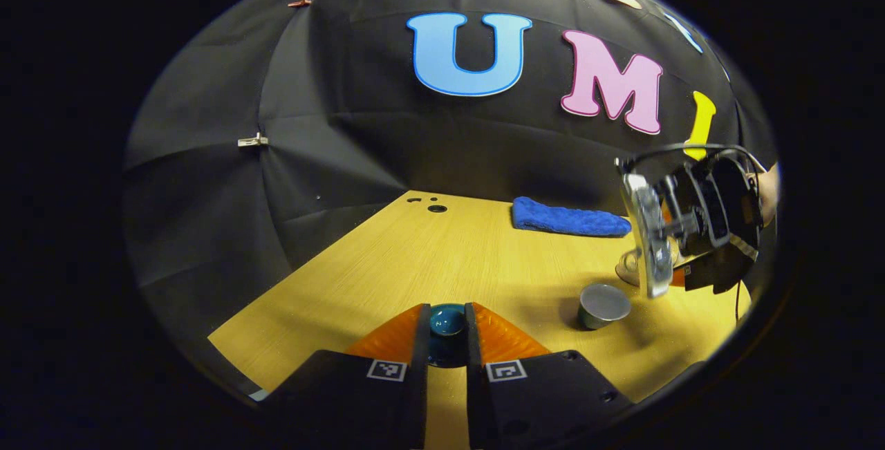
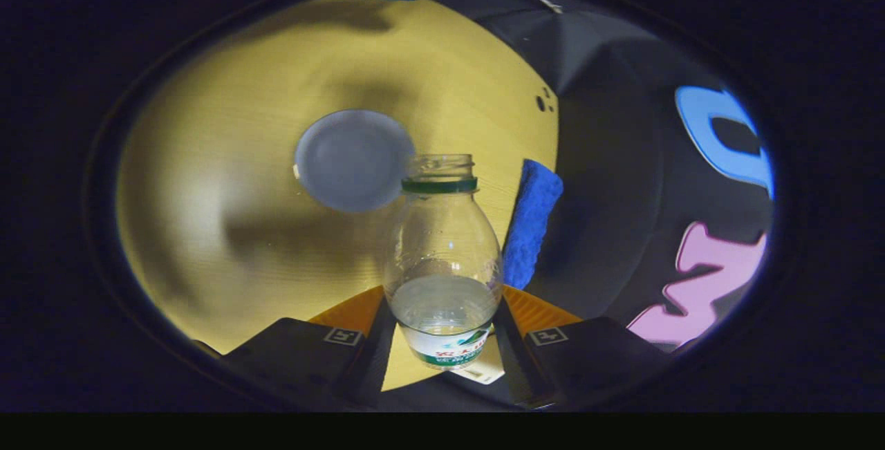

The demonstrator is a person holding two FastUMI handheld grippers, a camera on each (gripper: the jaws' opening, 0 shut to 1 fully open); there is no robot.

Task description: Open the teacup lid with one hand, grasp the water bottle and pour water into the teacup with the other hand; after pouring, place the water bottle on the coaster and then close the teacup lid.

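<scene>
in the left gripper view, the left gripper (image 1: 446, 329) sits at bottom centre, its fingers clamped on the dark teal lid (image 1: 446, 320) and holding it above the table (image 1: 387, 270). right of it, lower right of centre, the open cup (image 1: 603, 305) stands on the wood, seemingly with nothing over it. further right, at the frame's edge, the right gripper (image 1: 653, 249) hangs above and just right of the cup, holding the bottle (image 1: 650, 242) tipped. a blue cloth (image 1: 570, 218) lies at the back of the table, well apart. something pale shows behind the bottle, too hidden to name; the coaster i cannot pick out.

in the right gripper view, the cup (image 2: 354, 160) is a grey disc left of centre, seen from above. the bottle (image 2: 442, 256) fills the centre, clamped between the right gripper (image 2: 442, 339) fingers near its base, capless mouth just beside the cup's rim. some water sits low in it. the cloth (image 2: 531, 225) is right of it.

risks, as i judge them: the mouth looks off to the cup's edge, so tipping further now could spill water on the table. the low grip on a smooth bottle may let it rotate or slide. if the lid slips from the narrow pinch, it could drop and chip.
</scene>
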